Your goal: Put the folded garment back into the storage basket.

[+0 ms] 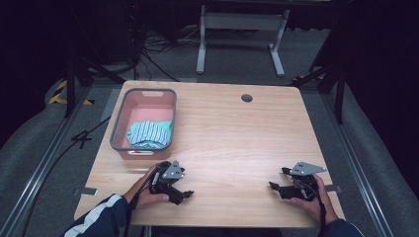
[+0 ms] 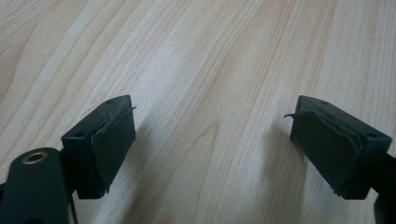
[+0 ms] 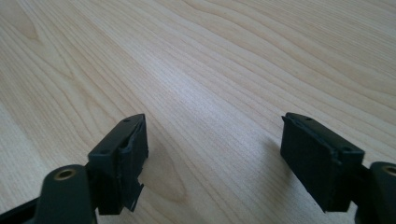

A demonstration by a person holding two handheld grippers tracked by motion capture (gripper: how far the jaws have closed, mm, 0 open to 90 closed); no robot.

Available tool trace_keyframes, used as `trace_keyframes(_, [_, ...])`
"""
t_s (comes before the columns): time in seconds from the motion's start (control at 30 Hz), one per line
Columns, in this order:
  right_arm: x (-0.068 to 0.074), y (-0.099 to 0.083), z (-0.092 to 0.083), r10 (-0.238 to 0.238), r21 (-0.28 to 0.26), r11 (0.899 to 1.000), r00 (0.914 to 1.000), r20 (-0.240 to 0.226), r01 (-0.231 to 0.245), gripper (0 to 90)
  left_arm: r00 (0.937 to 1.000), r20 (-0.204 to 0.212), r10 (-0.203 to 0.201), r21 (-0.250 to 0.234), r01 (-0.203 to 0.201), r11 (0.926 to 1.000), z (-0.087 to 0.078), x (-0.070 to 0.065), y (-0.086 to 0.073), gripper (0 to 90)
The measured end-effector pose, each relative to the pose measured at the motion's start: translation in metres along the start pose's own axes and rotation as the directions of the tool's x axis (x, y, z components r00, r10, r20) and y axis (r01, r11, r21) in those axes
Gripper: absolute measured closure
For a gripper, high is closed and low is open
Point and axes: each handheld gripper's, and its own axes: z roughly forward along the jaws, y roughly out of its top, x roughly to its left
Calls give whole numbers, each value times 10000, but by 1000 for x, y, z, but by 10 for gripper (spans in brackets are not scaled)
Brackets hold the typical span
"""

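Note:
A grey-rimmed pink basket [image 1: 117, 123] stands at the table's left side, and a folded blue-and-white striped cloth [image 1: 149, 132] lies inside it. My left gripper [image 1: 185, 194] rests low over the table's near left, just in front of the basket, held by a hand in a dark sleeve with a white stripe. Its jaws stand wide apart in the left gripper view, left gripper [image 2: 210, 140], with bare wood between them. My right gripper [image 1: 274, 187] sits low at the near right. In the right gripper view the right gripper [image 3: 212, 154] is open too, nothing between its pads.
The wooden table [image 1: 232, 143] has a round cable hole [image 1: 246, 98] near its far edge. A white metal frame [image 1: 241, 29] stands on the carpet beyond the table. Cables run along the floor at the left.

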Motion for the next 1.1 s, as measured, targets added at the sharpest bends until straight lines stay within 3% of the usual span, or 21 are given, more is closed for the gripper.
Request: trace_keyframes(1.1, [0,-1,-1,77,20,10000,10000,39,-77,229,10000,49,78,106,-79,9999,3,1,2,99])
